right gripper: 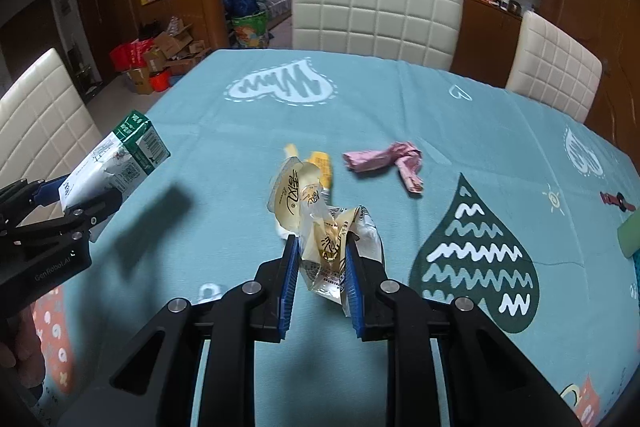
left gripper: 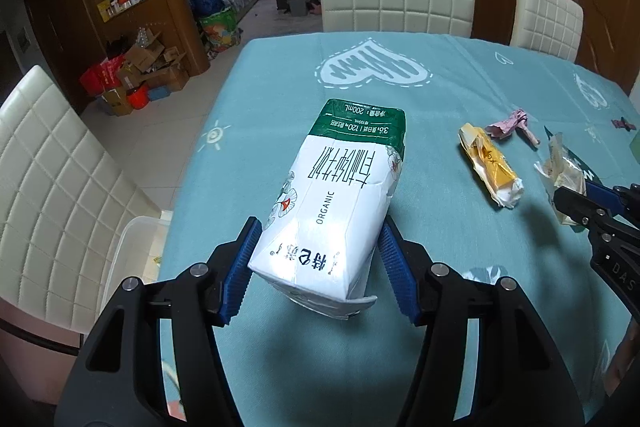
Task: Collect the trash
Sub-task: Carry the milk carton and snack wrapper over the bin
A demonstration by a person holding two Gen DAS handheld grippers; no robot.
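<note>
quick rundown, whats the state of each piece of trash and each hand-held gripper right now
milk carton: dented, lifted off the table, clamped in the left hand-held gripper
clear snack wrapper: crumpled, pinched in the right hand-held gripper
yellow wrapper: crumpled, lying loose on the tablecloth
pink wrapper: twisted, lying loose, apart from both grippers
plastic bin: open, beside the table's left edge

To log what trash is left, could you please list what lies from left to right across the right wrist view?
White and green milk carton held in the left gripper → crinkled clear and gold plastic wrapper pinched in the right gripper → crumpled pink paper wrapper → small dark red scrap.
</note>
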